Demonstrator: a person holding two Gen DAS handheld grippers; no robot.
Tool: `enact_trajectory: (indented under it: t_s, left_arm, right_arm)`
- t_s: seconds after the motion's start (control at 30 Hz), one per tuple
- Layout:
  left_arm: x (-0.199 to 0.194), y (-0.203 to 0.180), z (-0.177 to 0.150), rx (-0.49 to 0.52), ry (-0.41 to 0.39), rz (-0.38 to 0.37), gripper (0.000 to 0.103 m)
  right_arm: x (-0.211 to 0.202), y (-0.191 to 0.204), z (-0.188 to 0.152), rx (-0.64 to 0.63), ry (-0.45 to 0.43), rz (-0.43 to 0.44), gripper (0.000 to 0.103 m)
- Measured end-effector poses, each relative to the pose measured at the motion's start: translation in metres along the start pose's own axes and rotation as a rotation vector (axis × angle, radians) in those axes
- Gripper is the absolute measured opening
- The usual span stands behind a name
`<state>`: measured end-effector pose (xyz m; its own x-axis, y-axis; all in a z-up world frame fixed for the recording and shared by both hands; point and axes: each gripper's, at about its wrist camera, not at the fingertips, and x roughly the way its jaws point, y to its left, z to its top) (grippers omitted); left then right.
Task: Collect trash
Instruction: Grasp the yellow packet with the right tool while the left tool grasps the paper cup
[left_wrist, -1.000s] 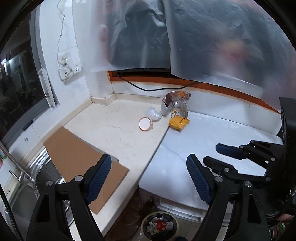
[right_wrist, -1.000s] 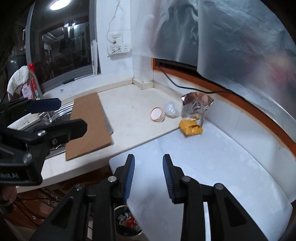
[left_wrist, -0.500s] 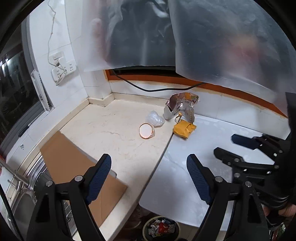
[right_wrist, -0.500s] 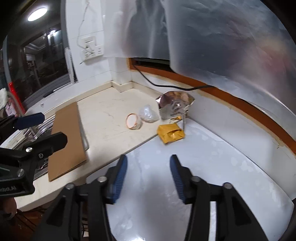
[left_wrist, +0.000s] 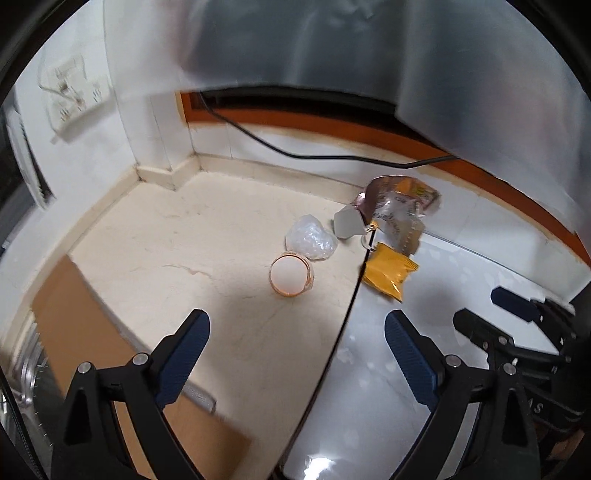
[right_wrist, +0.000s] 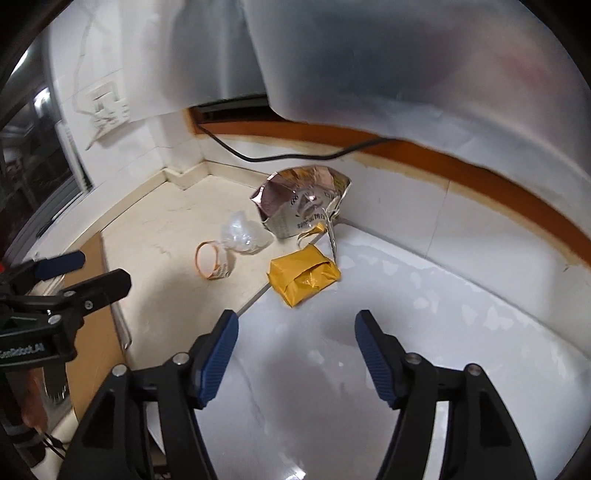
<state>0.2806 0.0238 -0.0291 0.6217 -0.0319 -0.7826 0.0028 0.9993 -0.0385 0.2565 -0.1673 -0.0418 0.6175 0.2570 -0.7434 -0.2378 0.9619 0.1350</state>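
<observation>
A small paper cup (left_wrist: 290, 275) lies on its side on the beige counter, also in the right wrist view (right_wrist: 210, 261). A crumpled clear plastic wrap (left_wrist: 311, 239) (right_wrist: 243, 236) lies behind it. An open foil snack bag (left_wrist: 397, 209) (right_wrist: 303, 205) leans at the wall. A yellow packet (left_wrist: 388, 271) (right_wrist: 303, 275) lies on the white surface. My left gripper (left_wrist: 295, 349) is open and empty, short of the cup. My right gripper (right_wrist: 295, 343) is open and empty, just short of the yellow packet.
A brown cardboard sheet (left_wrist: 74, 317) lies over the sink edge at left. A black cable (left_wrist: 295, 153) runs along the back wall. Translucent plastic sheeting (right_wrist: 406, 55) hangs above. A wall socket (left_wrist: 74, 92) sits at upper left.
Both grippers have moved forward toward the trash on the counter. The right gripper's jaws have opened wider. The bin below has left the view.
</observation>
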Motion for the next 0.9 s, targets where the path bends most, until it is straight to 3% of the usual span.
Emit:
enact_trajectory:
  t_s: [0.43, 0.83, 0.9]
  left_arm:
    - [0.112, 0.031, 0.029, -0.049, 0.103, -0.025, 0.095]
    - [0.157, 0.037, 0.032, -0.053, 0.159, -0.093, 0.094]
    - [0.16, 0.039, 0.031, -0.056, 0.163, -0.103, 0.09]
  right_arm:
    - [0.077, 0.0, 0.014, 0.163, 0.092, -0.027, 0.07]
    - [0.114, -0.012, 0.025, 0.331, 0.072, -0.064, 0.079]
    - [0.12, -0.015, 0.027, 0.37, 0.074, -0.073, 0.081]
